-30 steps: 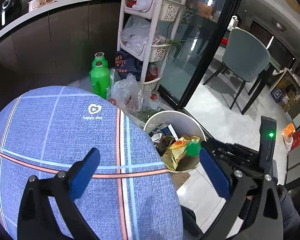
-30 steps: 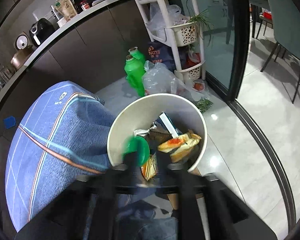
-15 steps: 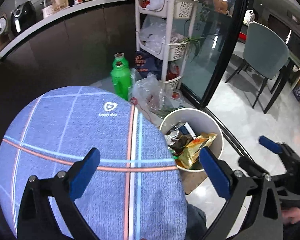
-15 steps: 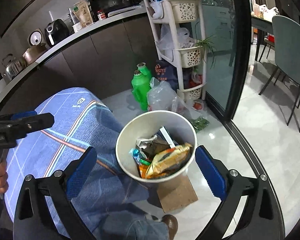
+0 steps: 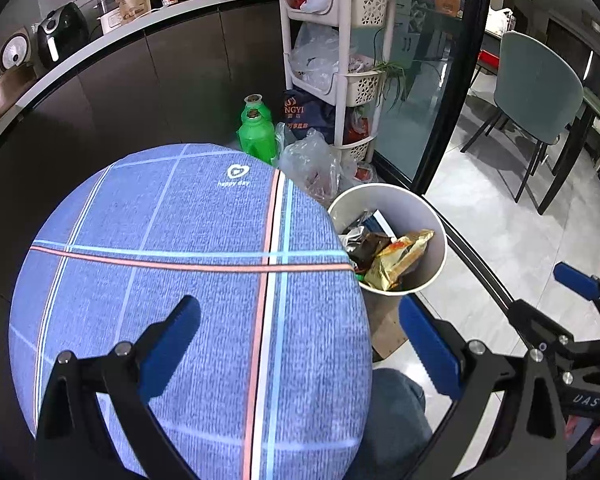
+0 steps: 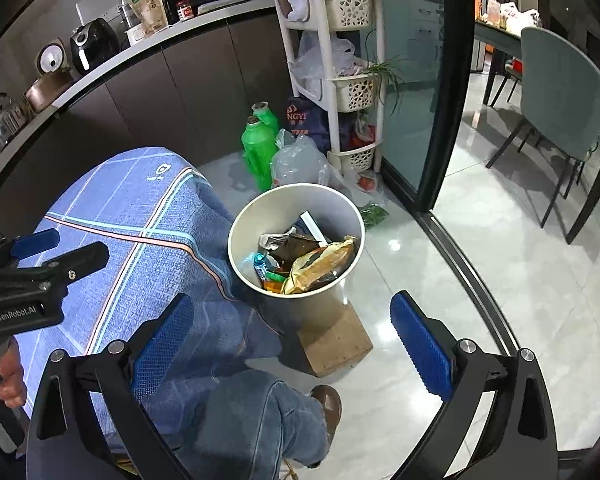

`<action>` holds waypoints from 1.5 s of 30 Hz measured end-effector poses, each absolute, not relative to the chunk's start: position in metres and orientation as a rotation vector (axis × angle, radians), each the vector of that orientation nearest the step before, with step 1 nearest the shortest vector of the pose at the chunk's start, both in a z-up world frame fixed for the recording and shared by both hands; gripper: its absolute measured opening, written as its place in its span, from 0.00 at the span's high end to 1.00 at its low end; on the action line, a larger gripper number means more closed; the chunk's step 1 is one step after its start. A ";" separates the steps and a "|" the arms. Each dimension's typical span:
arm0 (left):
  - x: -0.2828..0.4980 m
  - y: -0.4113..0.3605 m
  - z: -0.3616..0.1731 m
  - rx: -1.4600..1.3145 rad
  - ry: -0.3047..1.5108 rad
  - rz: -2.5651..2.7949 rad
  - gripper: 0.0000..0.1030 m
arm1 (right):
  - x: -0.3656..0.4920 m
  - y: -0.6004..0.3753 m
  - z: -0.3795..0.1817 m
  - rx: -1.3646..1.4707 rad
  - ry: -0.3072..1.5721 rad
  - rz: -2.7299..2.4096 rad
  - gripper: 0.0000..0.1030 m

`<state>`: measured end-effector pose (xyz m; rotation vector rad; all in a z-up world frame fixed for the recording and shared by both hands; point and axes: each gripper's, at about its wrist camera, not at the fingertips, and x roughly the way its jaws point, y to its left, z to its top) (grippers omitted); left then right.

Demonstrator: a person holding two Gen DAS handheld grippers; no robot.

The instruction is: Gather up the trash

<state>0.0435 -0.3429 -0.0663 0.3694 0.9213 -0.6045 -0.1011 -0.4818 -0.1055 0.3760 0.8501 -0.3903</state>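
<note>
A white bin stands on the floor beside a table with a blue checked cloth. Inside lie a gold snack bag, dark wrappers and a small green and blue piece. My right gripper hangs open and empty, above and in front of the bin. My left gripper is open and empty over the cloth, with the bin and its gold bag to its right. Nothing lies on the cloth.
Two green bottles and a clear plastic bag stand behind the bin by a white basket rack. A cardboard piece lies under the bin. A person's jeans leg and brown shoe are near. A dark door frame is at right.
My right gripper was shut on a green thing over the bin, then opened and drew back and up with nothing in it. The left gripper swung left over the cloth.
</note>
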 end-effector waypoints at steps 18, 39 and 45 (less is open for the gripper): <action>0.028 -0.301 -0.039 0.346 0.858 -0.568 0.03 | -0.100 -0.452 -0.073 0.316 0.803 -0.354 0.08; 0.003 -0.187 0.039 0.238 0.723 -0.381 0.03 | -0.095 -0.348 0.025 0.127 0.678 -0.259 0.08; -0.002 -0.157 0.047 0.200 0.704 -0.346 0.03 | -0.095 -0.324 0.032 0.102 0.668 -0.232 0.08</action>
